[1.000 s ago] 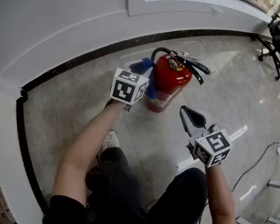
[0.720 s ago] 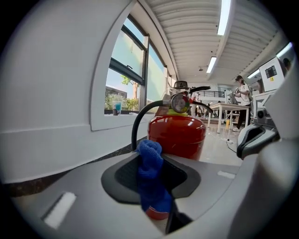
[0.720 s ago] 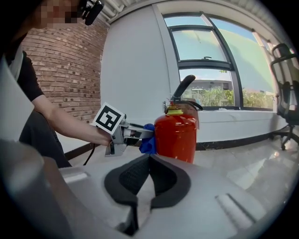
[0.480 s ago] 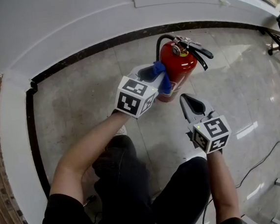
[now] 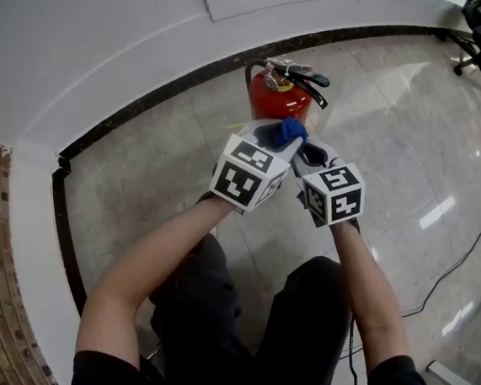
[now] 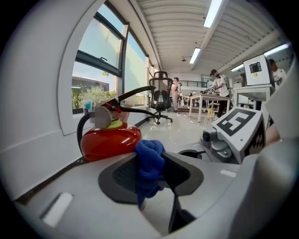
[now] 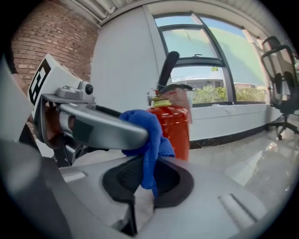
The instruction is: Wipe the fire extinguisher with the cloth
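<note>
The person's legs (image 5: 227,316), in dark trousers, were nearest in the head view, over a pale polished floor (image 5: 137,172). Both forearms reached forward and converged. The left marker cube (image 5: 251,171) sat just beside the right marker cube (image 5: 334,194).

The left gripper (image 6: 152,163) carried the blue cloth (image 6: 149,151) bunched between its pads, in contact with both. Its jaws had just been opening wider, with the cloth lodged at the tips. The right gripper (image 7: 152,162) lay close beneath those tips. Its jaws had just been opening and stood narrowly apart. A tail of the cloth hung down into that gap, and no squeeze on it was visible.

The red fire extinguisher (image 5: 276,99) stood upright on the floor just beyond the gripper tips, with its black hose and lever handle on top. Whether the cloth touched the cylinder could not be determined.

Behind the extinguisher, a black strip (image 5: 130,105) ran along the foot of the white wall (image 5: 83,50). An office chair (image 5: 479,29) stood well apart at the far right.
</note>
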Motion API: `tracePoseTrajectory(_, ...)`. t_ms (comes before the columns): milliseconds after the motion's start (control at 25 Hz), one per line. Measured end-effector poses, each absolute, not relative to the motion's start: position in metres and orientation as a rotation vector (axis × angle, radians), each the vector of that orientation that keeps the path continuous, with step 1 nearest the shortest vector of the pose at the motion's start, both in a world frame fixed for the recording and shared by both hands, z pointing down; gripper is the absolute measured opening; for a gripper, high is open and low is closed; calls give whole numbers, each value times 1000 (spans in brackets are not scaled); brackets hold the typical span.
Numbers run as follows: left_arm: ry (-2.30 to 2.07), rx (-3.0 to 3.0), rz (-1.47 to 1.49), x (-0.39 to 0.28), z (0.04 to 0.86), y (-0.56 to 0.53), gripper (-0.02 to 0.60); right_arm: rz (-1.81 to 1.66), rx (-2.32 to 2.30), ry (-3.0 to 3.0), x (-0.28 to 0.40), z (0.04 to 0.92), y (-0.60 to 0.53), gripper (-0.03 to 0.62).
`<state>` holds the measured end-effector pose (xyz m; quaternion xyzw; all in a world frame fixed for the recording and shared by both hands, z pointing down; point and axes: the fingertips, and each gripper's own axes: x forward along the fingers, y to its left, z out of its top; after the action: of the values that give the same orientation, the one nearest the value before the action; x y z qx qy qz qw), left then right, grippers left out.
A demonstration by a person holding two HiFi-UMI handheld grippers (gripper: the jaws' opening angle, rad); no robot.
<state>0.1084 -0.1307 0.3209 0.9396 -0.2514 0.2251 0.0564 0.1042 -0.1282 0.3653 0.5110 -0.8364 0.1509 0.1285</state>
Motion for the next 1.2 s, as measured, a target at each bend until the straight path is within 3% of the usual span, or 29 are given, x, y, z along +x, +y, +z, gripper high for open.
tracePoseTrajectory(240,-736,2815,739,100,329,-124,206,455,1619,-2438,140,358,-148,43)
tracePoseTrajectory(600,-800,2771,824,77,340,-129,207,467,1766,-2444,180,333,-171,41)
tracePoseTrajectory(840,-704,2754,944,74,367,-116,209,536,1650,-2368,166,377,-161,41)
tracePoseTrajectory(1200,-631,2760,778,74,366,-125,230,480,1433,-2425,118,392,-139,41)
